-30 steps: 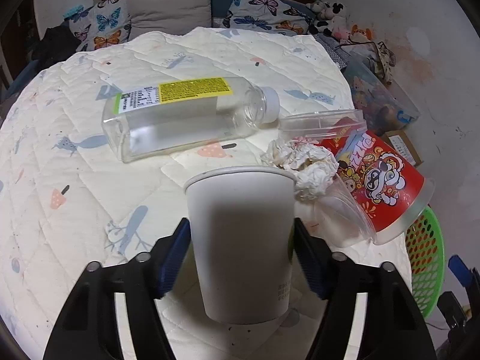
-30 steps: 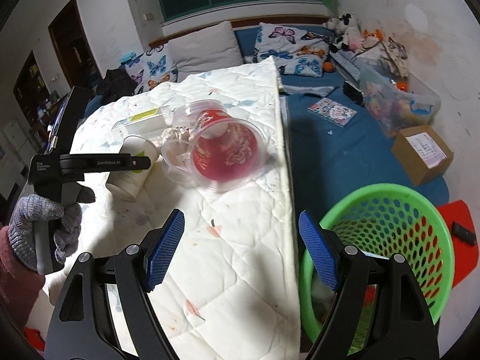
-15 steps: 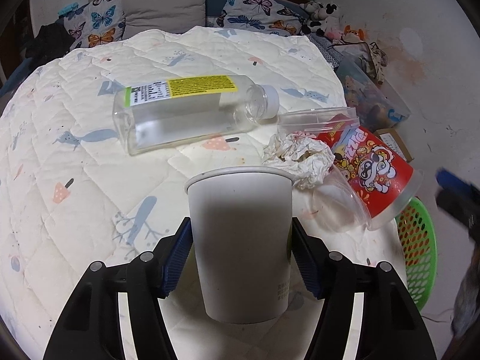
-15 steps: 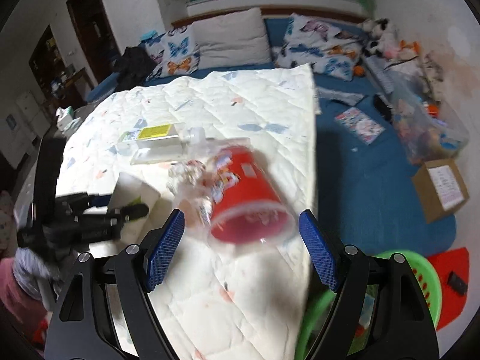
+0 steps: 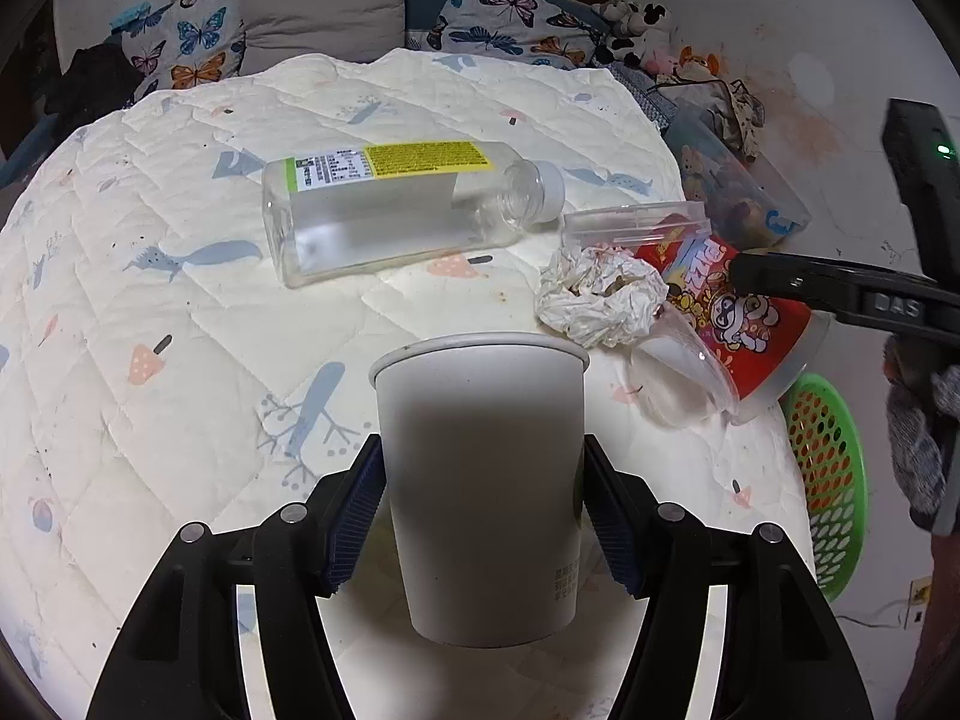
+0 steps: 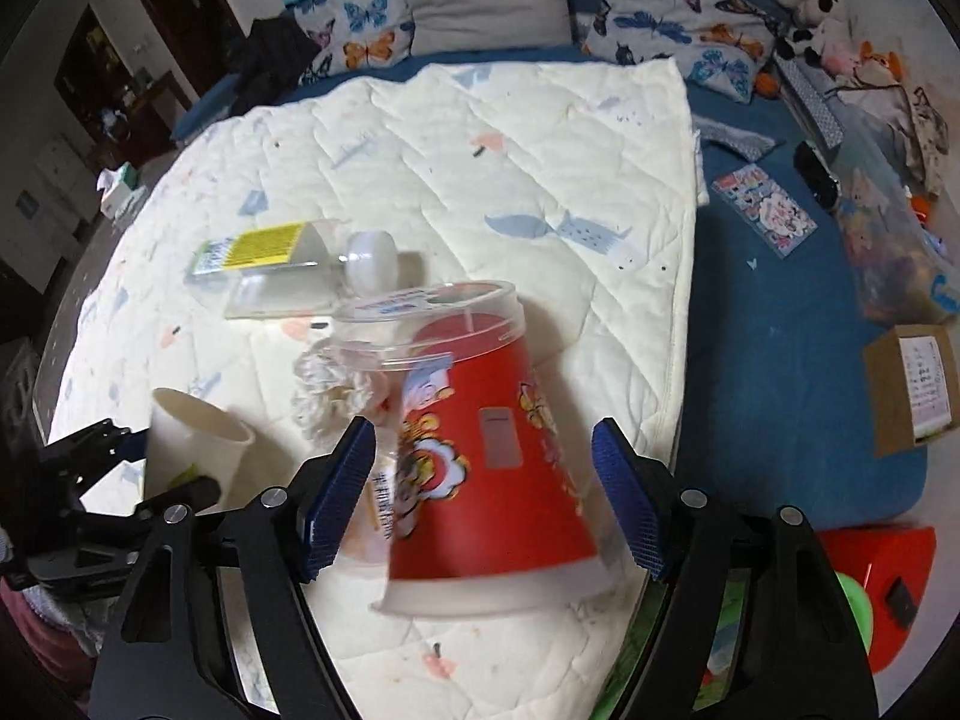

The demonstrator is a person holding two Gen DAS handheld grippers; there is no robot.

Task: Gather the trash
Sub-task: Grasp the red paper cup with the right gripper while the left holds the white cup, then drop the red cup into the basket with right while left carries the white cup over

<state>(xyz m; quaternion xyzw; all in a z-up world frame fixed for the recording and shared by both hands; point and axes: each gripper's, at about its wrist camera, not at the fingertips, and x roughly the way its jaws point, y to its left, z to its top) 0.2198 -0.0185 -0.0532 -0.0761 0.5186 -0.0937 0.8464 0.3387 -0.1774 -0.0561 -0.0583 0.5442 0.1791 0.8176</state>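
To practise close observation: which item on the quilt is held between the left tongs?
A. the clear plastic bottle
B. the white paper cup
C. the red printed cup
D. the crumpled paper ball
B: the blue pads of the left tongs press both sides of the upright white paper cup.

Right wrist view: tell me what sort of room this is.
Most likely a bedroom: a bed under a quilt, butterfly pillows along its head, and plush toys by the wall.
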